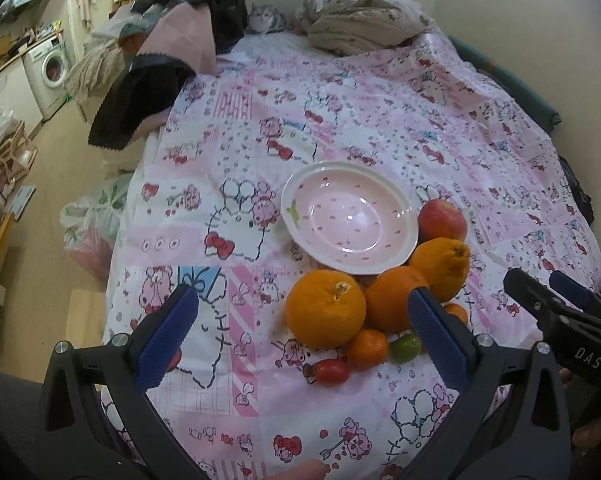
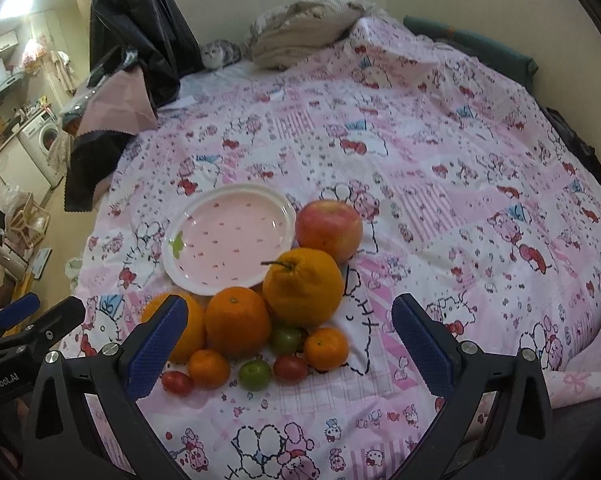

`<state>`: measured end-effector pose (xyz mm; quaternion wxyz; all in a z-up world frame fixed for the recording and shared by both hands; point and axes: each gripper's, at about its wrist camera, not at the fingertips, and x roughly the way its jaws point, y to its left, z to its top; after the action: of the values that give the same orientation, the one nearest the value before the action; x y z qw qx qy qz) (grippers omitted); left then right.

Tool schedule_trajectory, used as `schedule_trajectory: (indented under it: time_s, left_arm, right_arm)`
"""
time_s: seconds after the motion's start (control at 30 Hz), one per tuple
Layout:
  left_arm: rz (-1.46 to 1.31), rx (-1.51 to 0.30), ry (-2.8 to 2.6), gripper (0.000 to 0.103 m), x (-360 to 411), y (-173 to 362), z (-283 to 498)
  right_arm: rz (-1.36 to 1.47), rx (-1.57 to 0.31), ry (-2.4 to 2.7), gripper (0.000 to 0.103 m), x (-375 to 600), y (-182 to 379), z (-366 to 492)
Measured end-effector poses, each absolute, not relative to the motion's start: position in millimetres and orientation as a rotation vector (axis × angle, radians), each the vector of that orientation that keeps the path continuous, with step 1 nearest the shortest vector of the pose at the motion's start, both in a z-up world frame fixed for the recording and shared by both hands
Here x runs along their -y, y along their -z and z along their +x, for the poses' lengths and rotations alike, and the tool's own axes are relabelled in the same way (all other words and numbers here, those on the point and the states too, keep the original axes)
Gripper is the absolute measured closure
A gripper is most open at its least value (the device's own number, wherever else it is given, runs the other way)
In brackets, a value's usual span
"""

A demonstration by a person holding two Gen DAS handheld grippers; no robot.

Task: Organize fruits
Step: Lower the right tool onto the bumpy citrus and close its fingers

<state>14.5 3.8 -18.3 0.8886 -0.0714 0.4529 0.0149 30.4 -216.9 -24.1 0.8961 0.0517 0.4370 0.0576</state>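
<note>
A pink plate (image 1: 350,216) (image 2: 228,236) lies empty on the bed cover. Beside it sits a pile of fruit: a red apple (image 1: 442,220) (image 2: 329,230), a stemmed orange (image 2: 302,288) (image 1: 440,268), two more large oranges (image 1: 326,308) (image 2: 237,320), small mandarins (image 2: 326,348), green limes (image 2: 254,374) and red tomatoes (image 1: 332,371). My left gripper (image 1: 300,332) is open and empty, hovering just short of the fruit. My right gripper (image 2: 290,344) is open and empty, also just short of the pile. The right gripper also shows at the right edge of the left wrist view (image 1: 556,300).
The bed carries a pink cartoon-print cover (image 1: 380,112). A cat (image 1: 264,20) and heaped bedding (image 1: 360,20) lie at the far end. Dark and pink cloths (image 1: 152,80) hang off the left side. A plastic bag (image 1: 92,224) sits on the floor at left.
</note>
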Motion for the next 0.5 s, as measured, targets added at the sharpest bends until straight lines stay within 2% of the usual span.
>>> schedule_trajectory:
  time_s: [0.17, 0.5]
  left_arm:
    - [-0.125, -0.986, -0.035, 0.0, 0, 28, 16]
    - [-0.159, -1.27, -0.033, 0.001, -8, 83, 52]
  right_arm:
    - [0.136, -0.963, -0.121, 0.0, 221, 33, 38]
    - [0.338, -1.159, -0.154, 0.0, 246, 61, 85]
